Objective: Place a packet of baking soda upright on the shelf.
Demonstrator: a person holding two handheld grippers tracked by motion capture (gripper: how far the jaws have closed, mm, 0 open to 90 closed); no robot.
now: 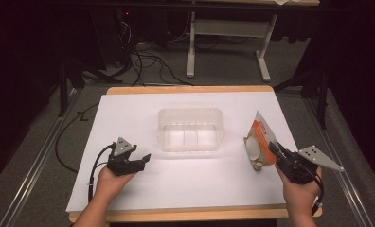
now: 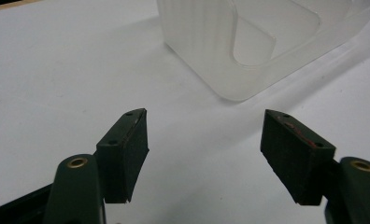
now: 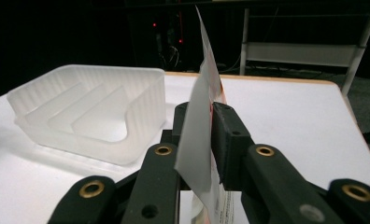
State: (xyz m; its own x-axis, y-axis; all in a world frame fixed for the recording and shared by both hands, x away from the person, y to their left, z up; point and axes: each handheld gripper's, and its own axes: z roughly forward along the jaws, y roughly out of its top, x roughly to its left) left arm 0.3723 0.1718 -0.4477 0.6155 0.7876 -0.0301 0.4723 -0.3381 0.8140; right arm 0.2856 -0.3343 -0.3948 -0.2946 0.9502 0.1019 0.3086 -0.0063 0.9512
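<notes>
Packet (image 1: 259, 144) stands on edge at the right side of the white table (image 1: 185, 189), between the jaws of the right gripper (image 1: 274, 147). The jaws sit narrow around it, and a thin gap shows beside one pad, so a firm pinch cannot be told. The packet is orange and white, and its small print is too blurry to read. The left gripper (image 1: 145, 158) rests low at the left with its jaws wide and nothing between them. A clear tray (image 1: 191, 129) with dividers sits in the middle. Behind the table the room is dark, with cables (image 1: 147, 64) on the floor and a white frame (image 1: 228, 42).
</notes>
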